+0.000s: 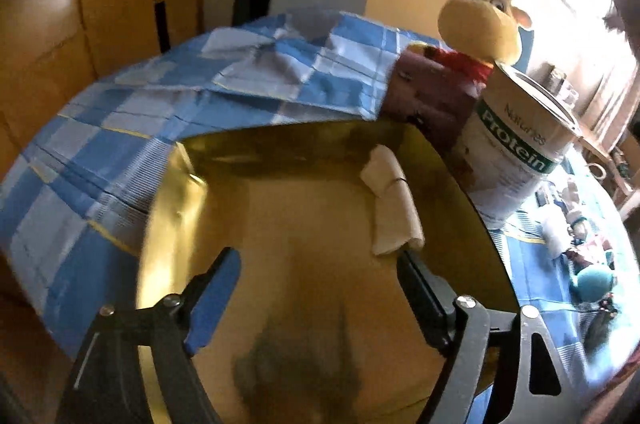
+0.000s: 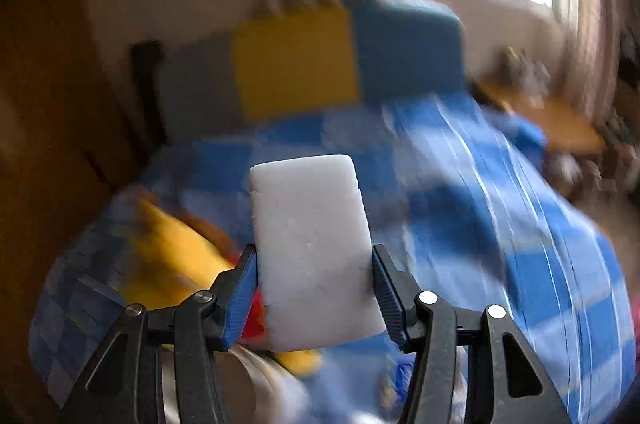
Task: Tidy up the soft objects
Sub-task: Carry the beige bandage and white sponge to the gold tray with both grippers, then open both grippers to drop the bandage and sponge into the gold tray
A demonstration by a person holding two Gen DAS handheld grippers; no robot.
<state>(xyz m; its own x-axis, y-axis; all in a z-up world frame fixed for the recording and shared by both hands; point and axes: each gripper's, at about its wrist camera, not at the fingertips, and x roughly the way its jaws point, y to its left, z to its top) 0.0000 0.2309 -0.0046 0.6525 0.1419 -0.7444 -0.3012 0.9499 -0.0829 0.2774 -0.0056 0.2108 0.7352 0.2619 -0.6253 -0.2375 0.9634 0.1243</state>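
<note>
My left gripper is open and empty, hovering over the inside of a gold-lined box. A folded cream cloth lies in the box against its right wall, just beyond my right fingertip. My right gripper is shut on a white foam sponge block, held upright in the air above the bed. The right wrist view is blurred by motion. A yellow plush giraffe with a red shirt stands behind the box; a yellow and red blur shows below the sponge in the right wrist view.
The box sits on a bed with a blue checked cover. A white Protein tin stands right of the box, a maroon box behind it. Small toys lie at the right. A grey, yellow and blue headboard is behind.
</note>
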